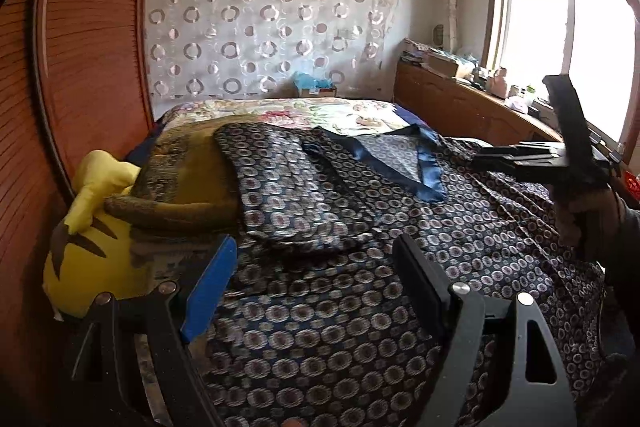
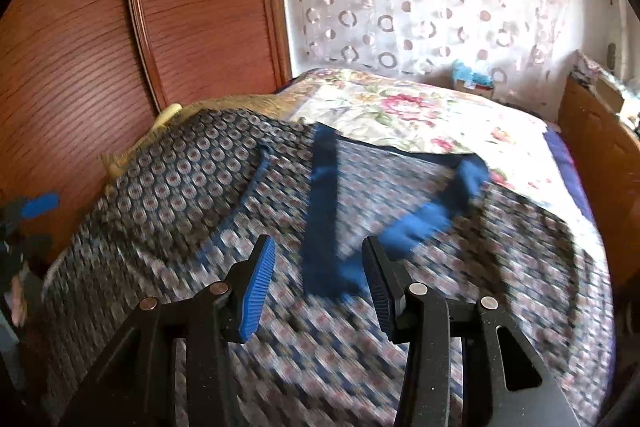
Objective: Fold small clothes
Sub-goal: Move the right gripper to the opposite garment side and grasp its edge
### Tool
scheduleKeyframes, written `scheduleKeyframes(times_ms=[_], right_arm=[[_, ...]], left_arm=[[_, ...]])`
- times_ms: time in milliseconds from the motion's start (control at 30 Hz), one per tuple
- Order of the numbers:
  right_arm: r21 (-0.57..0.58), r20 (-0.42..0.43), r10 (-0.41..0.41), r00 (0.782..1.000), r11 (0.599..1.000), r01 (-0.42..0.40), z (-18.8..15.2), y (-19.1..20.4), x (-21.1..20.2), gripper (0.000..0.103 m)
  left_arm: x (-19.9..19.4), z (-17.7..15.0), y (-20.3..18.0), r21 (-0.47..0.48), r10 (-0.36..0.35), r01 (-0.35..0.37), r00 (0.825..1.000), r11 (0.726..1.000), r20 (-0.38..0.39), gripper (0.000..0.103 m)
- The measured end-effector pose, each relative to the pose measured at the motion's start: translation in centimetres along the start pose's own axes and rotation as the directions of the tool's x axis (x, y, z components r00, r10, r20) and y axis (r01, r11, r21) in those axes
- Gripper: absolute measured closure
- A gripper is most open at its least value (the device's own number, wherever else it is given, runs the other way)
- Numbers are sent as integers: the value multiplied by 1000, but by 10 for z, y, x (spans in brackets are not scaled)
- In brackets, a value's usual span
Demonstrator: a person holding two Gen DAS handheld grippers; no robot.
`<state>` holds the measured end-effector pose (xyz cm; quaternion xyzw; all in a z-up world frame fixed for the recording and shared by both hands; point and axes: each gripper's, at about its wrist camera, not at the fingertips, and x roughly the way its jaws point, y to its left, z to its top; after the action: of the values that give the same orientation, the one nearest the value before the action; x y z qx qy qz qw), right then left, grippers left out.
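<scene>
Garment point(image 1: 360, 227) lies spread on the bed point(image 1: 280, 111), sleeve folded across. Left gripper point(image 1: 316, 291) spread, empty; right gripper point(image 2: 320, 283) parted, nothing between — should pinch the blue trim point(image 2: 320, 211) squarely, then fold flat.

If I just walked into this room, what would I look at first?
Probably the big dark silky garment with a circle pattern and shiny blue trim, spread across the bed in the middle. Next, the bright yellow plush toy with brown stripes, tucked at the bed's left edge beside the reddish wooden wardrobe. Behind the bed hangs a sheer white curtain dotted with rings.
</scene>
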<state>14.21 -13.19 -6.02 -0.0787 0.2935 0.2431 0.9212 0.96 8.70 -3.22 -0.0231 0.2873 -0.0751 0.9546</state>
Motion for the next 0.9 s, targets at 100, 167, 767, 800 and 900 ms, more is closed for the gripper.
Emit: scheduleKeyframes(times_ms=[100,167,767,800,900], right_arm=[[-9,-24,-41,999,999,41,-19,-9,-19,55],[-13,-45,-76,996,997,76,-29,-13,-27,54],[189,-136,-318,938,921,340,-114,-107,-122,54],[202,-146,-325,934,915,350,-113,-112,-126,54],[235,-168,-339,926,898,372,-116,-129,-138,54]], left_arm=[[12,2,-9,11,-21,21,1000,1000,-21,22],[18,3,-15,17,-32,33,999,999,-35,22],[86,8,-65,130,-81,112,972,985,-222,22],[89,7,-66,133,-80,113,970,985,-231,22],[99,5,-70,144,-73,114,963,983,-261,22]])
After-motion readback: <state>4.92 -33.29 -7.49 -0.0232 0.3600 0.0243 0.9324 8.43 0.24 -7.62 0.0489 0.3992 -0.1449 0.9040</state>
